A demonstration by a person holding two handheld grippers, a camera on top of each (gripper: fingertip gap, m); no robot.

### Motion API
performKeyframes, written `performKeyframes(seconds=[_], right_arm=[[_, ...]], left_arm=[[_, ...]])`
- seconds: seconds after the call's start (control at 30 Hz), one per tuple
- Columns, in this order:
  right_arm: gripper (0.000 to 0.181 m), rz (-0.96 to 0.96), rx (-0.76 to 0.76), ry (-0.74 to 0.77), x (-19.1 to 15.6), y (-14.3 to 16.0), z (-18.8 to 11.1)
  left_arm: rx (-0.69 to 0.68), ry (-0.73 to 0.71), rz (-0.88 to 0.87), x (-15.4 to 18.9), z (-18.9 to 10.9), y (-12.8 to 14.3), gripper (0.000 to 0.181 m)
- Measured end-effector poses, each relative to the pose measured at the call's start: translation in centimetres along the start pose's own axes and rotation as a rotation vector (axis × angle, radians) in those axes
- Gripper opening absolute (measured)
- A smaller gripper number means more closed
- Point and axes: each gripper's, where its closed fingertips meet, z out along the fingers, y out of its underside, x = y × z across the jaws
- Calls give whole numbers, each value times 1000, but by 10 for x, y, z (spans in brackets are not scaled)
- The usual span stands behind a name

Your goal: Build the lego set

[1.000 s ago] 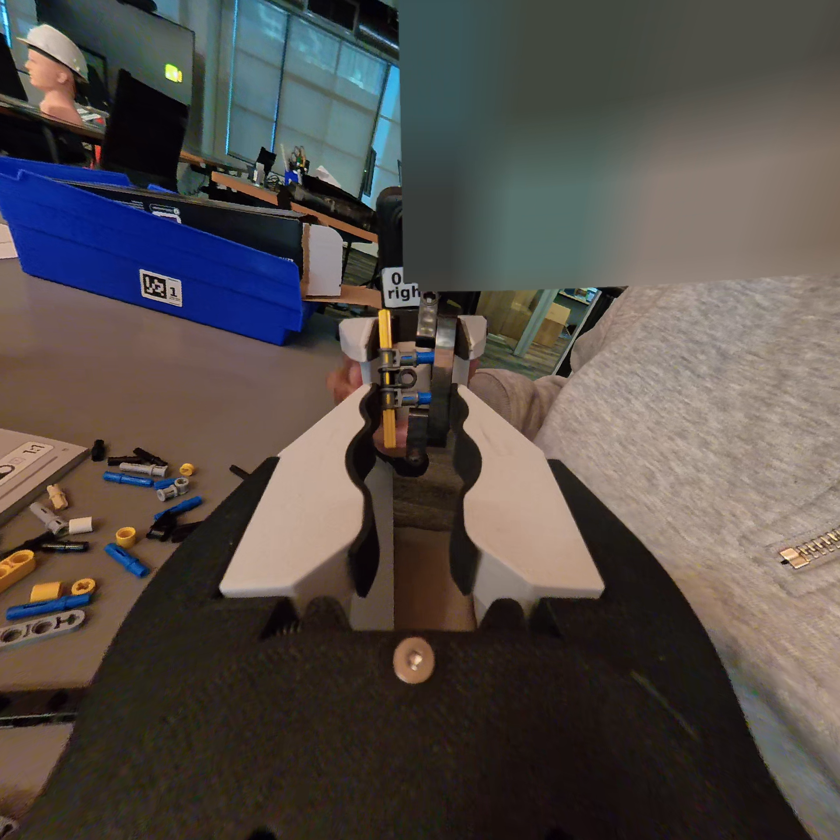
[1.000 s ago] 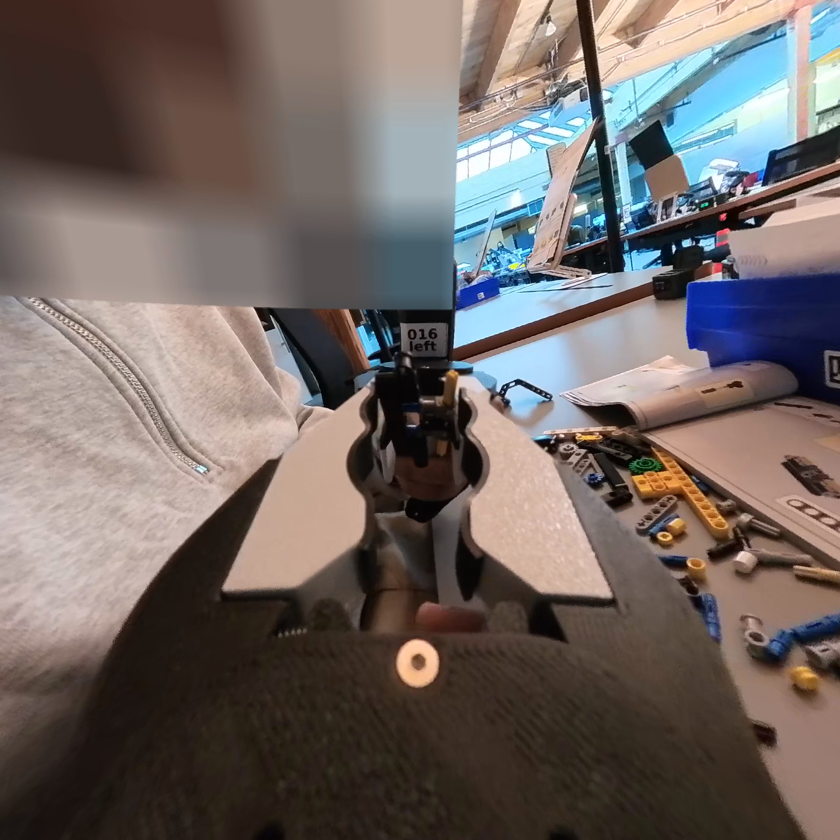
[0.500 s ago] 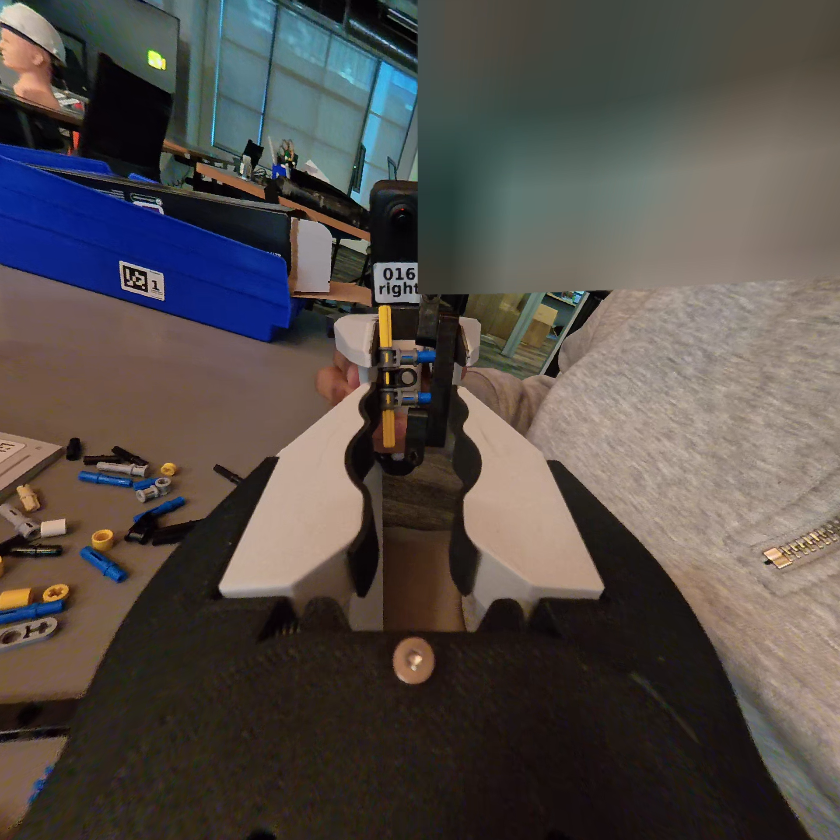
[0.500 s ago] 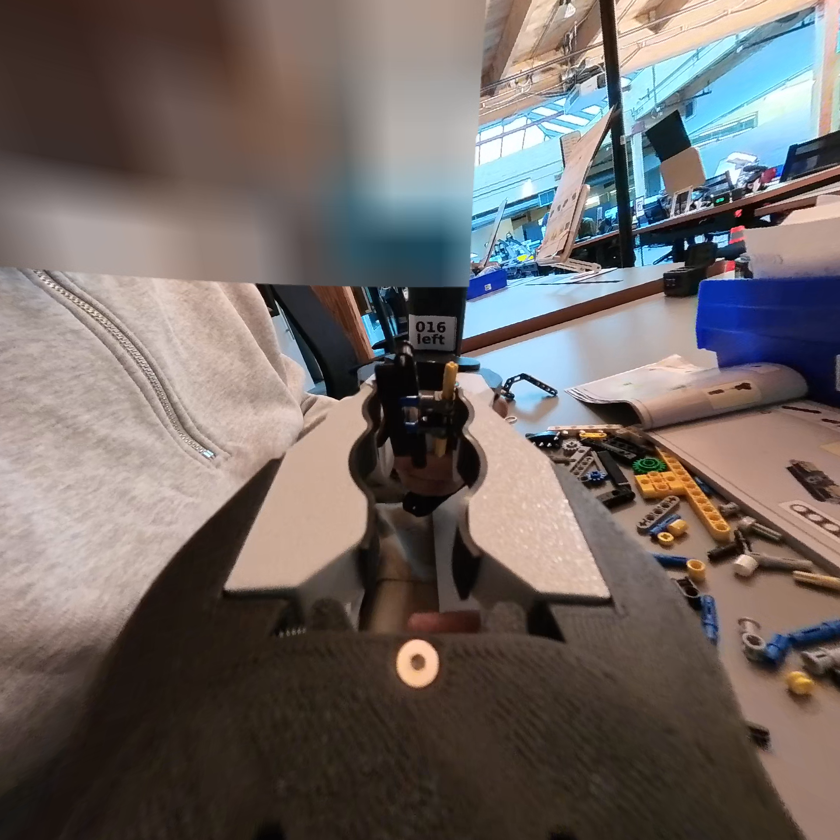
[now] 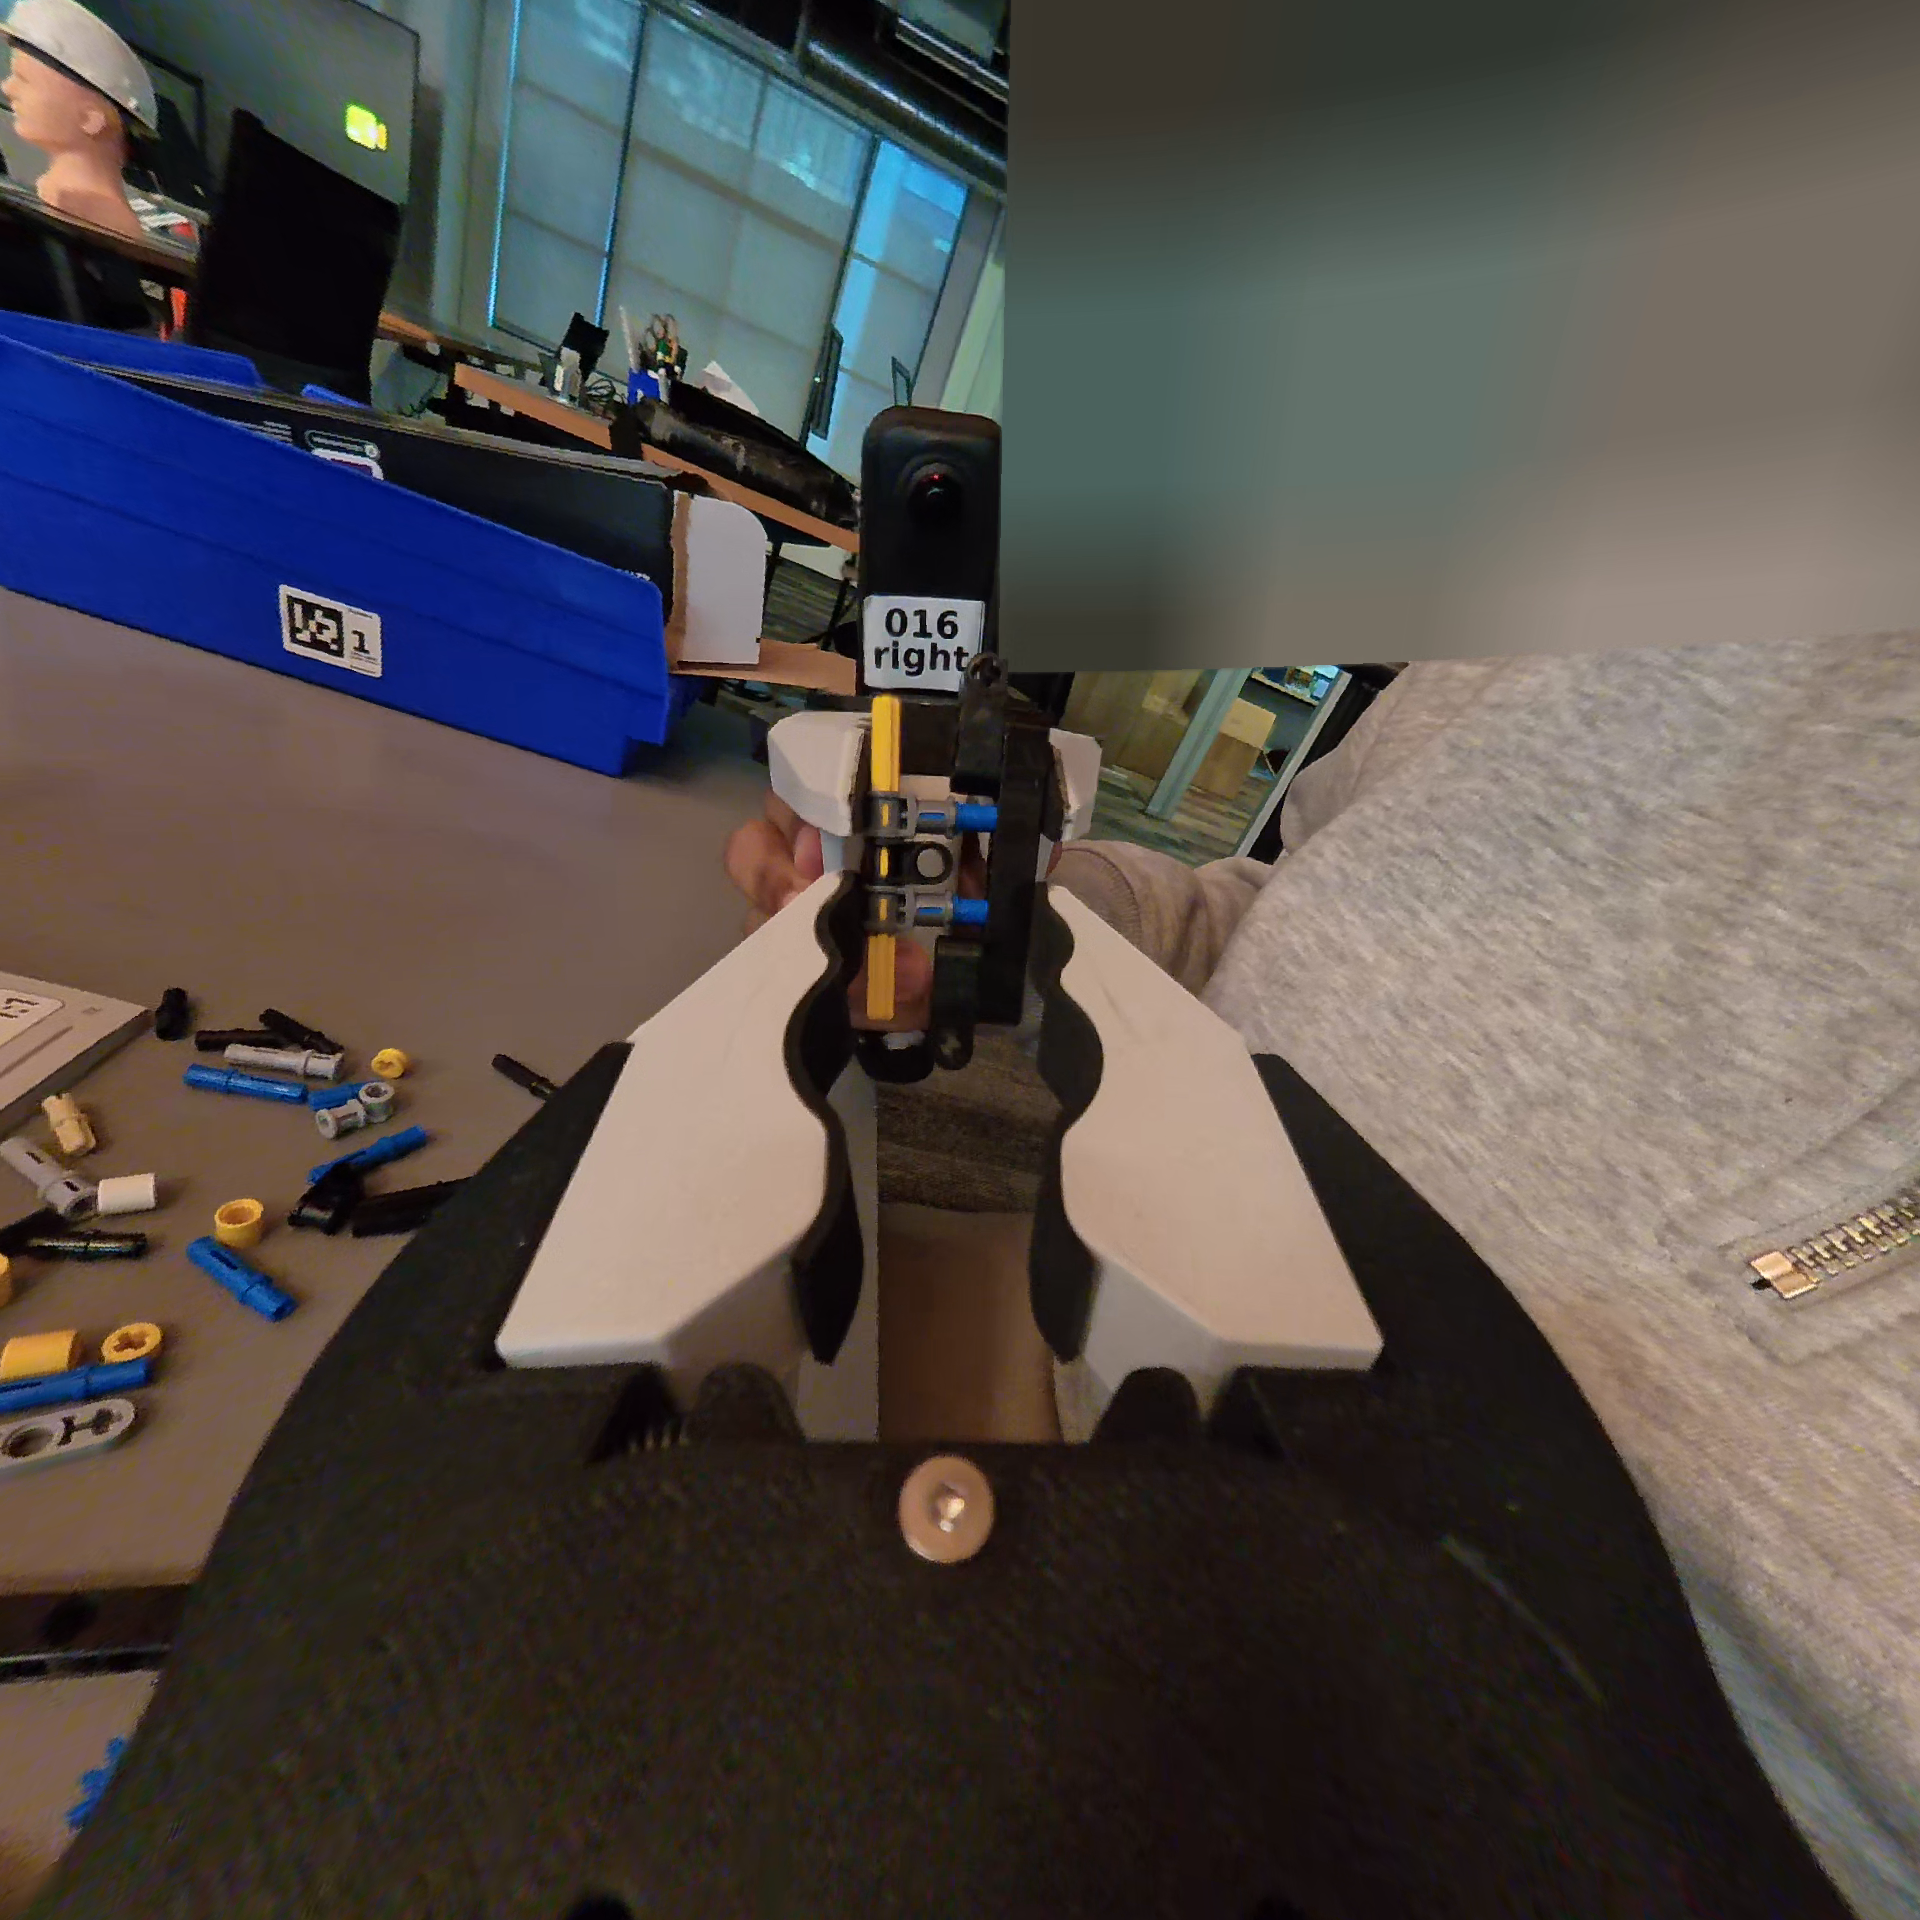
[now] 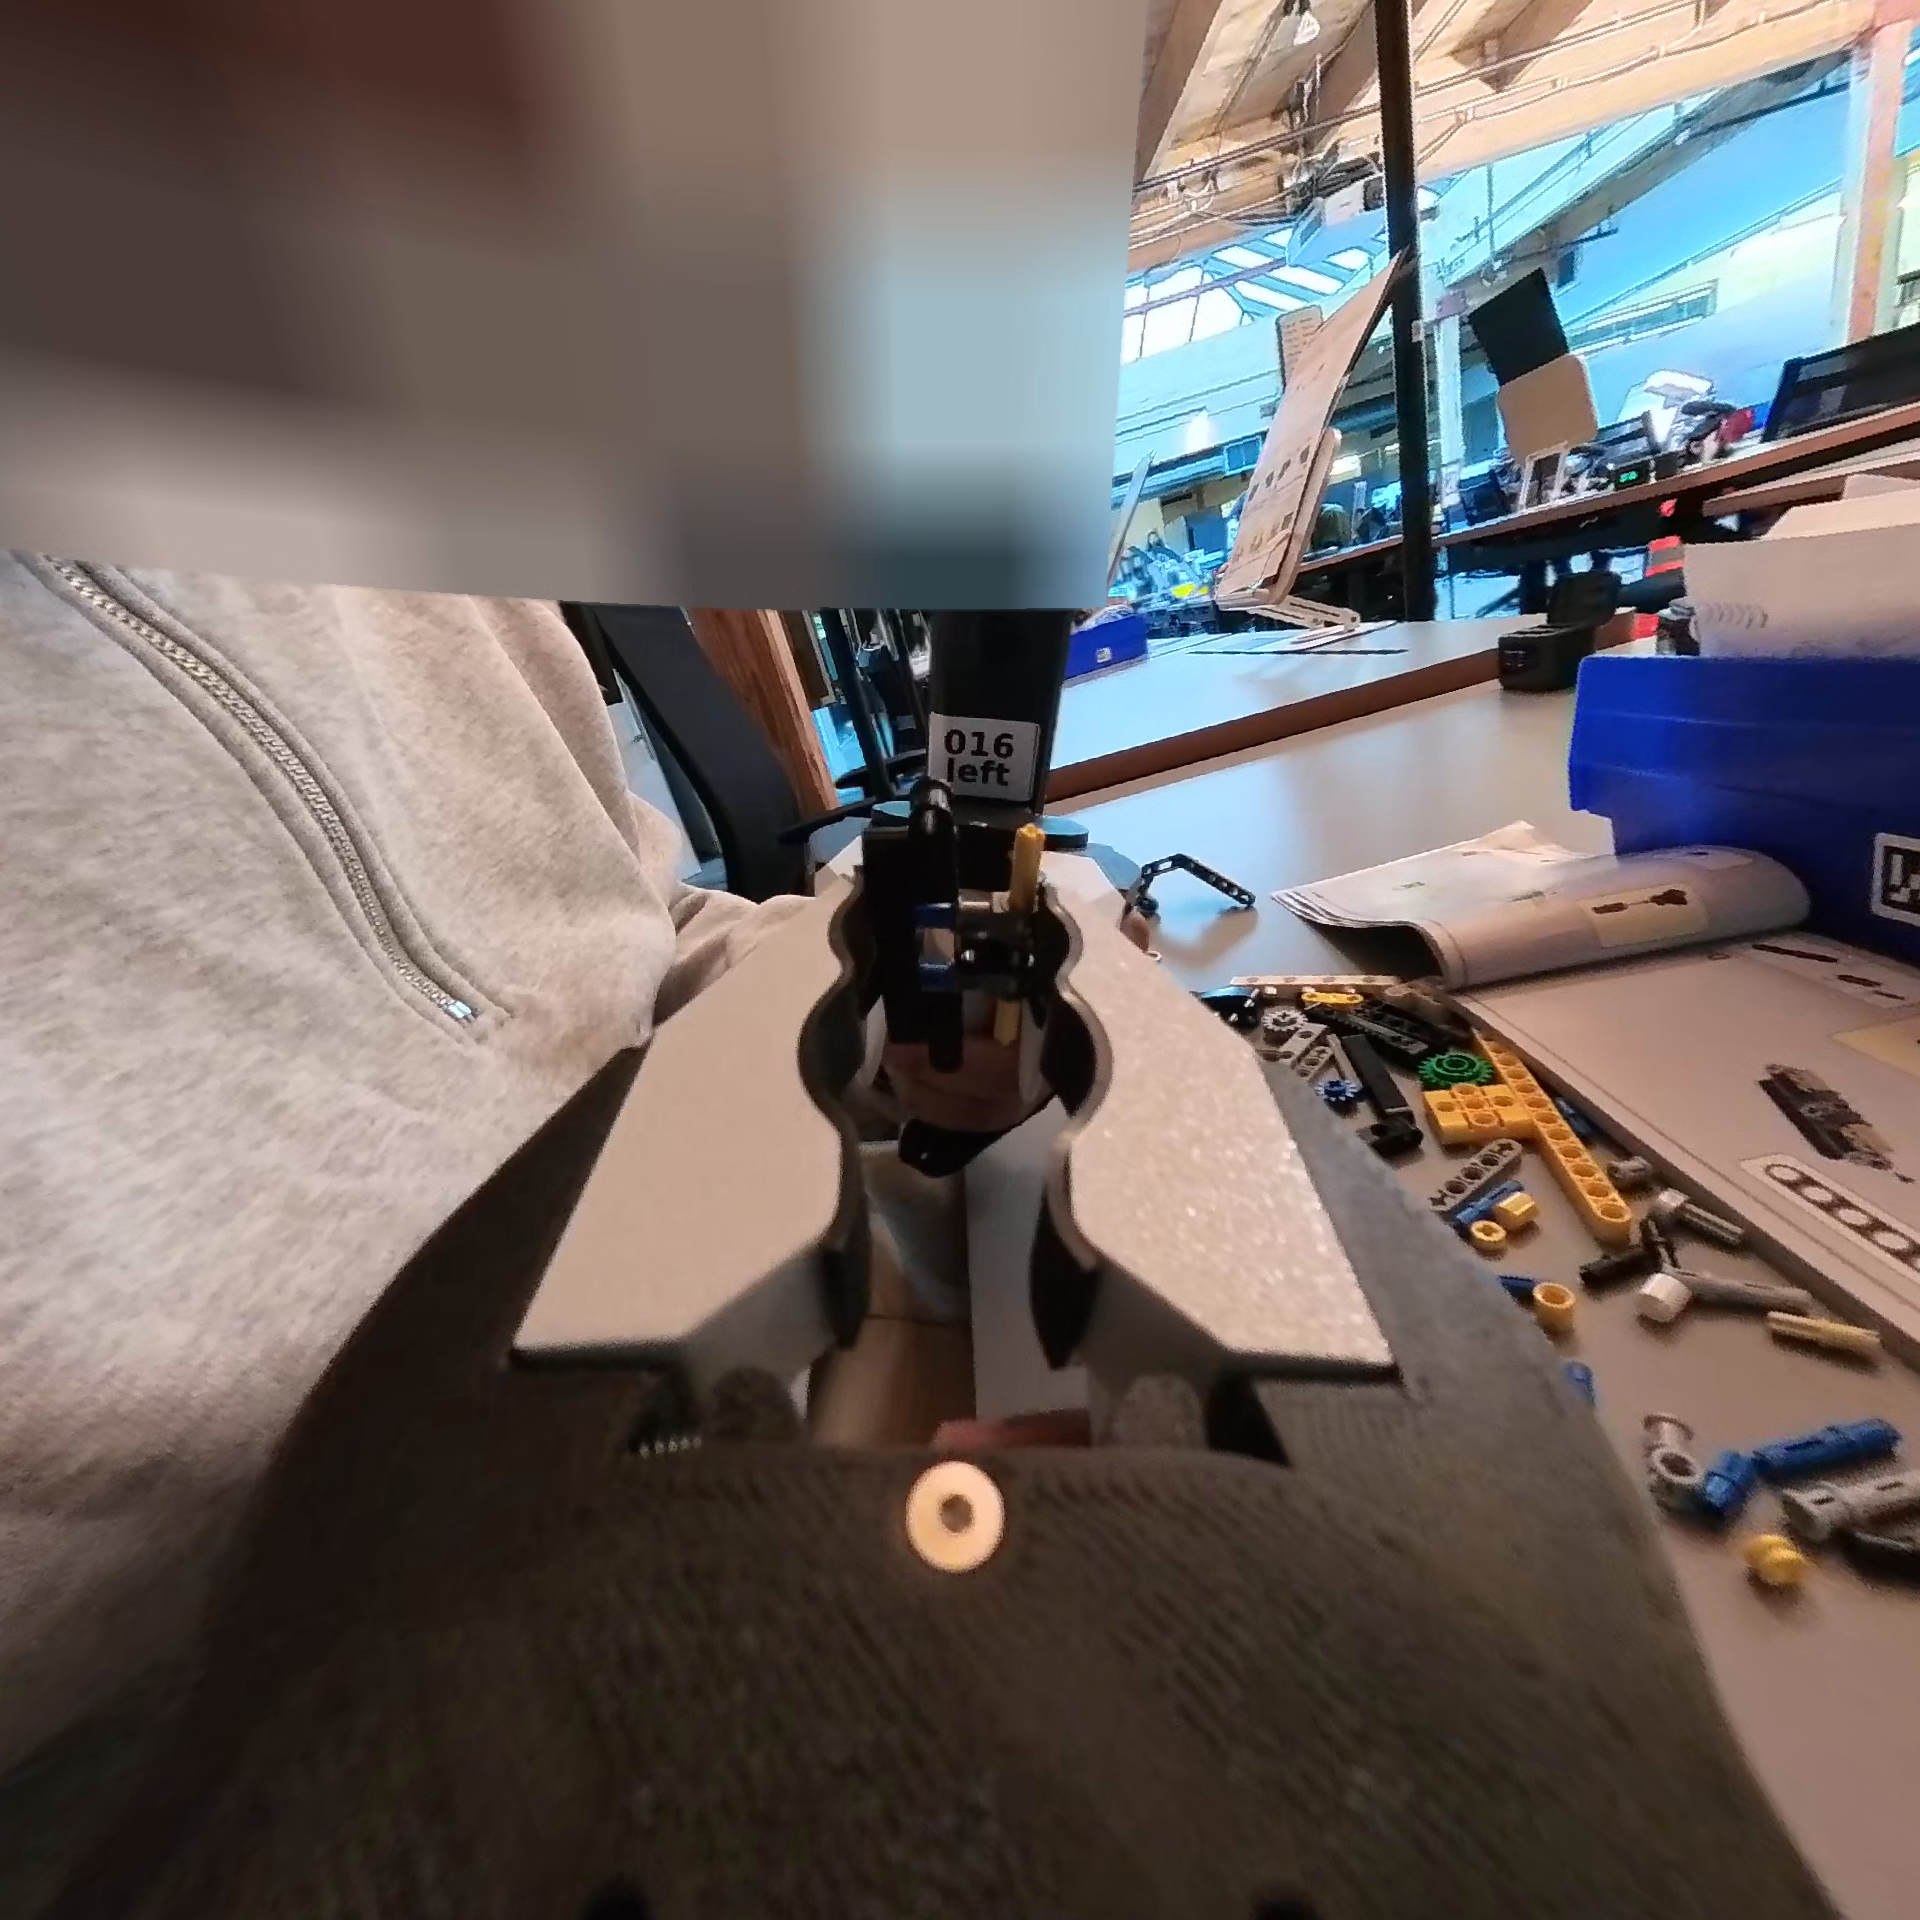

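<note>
A small lego assembly (image 5: 935, 862) hangs in the air between my two grippers, which face each other. It has a yellow axle (image 5: 884, 790) through grey connectors, two blue pins (image 5: 971, 816) and an upright black beam (image 5: 1003, 831). My left gripper (image 5: 940, 909) is shut on it from the near side. The right gripper's white fingers (image 5: 810, 764) close on it from the far side. In the right wrist view, my right gripper (image 6: 951, 920) holds the same assembly (image 6: 977, 951), with the black beam (image 6: 914, 935) on the left and the yellow axle (image 6: 1027, 862) on the right.
Loose lego pieces (image 5: 260, 1143) lie on the grey table (image 5: 364, 831) beside a blue bin (image 5: 312, 540). The right wrist view shows more pieces (image 6: 1382, 1039), a yellow beam (image 6: 1548, 1143), open instruction booklets (image 6: 1538, 914) and a blue bin (image 6: 1745, 748). The person's grey hoodie (image 5: 1558, 987) is close by. Both grippers' tips are close together, under 4 cm apart.
Both grippers keep their hold on the assembly. The pair has shifted only slightly over the table; the assembly looks the same.
</note>
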Motion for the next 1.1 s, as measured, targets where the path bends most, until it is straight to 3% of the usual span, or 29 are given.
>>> performKeyframes(seconds=[0.63,1.1], right_arm=[[37,34,7,-1,-1,2,0],[30,8,-33,-35,-5,6,1]], left_arm=[[-26,16,8,2,0,4,29],[-39,41,-18,4,1,7,31]])
